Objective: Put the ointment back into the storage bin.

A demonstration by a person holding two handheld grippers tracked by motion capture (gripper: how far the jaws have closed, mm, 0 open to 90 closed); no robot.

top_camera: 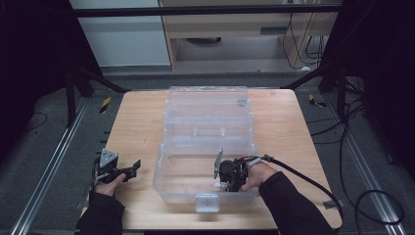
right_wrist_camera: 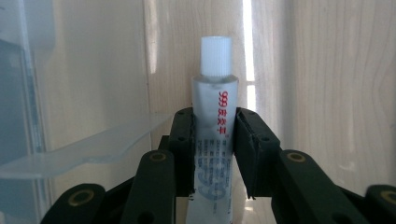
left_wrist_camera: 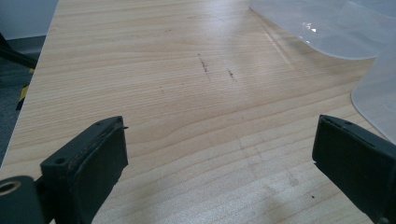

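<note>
A small white tube (right_wrist_camera: 214, 135) with a ribbed cap is clamped between the right gripper (top_camera: 230, 177) jaws, its long axis running straight out along them, cap pointing away. That gripper sits low inside the clear plastic box (top_camera: 205, 142), near its front right corner. The left gripper (top_camera: 128, 171) rests at the tabletop (top_camera: 137, 122) front left corner, jaws wide and holding nothing

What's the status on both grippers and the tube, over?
Right gripper shut on white-capped tube, inside the clear box. Left gripper open, nothing between the jaws, over bare table. Nothing in the way.
</note>
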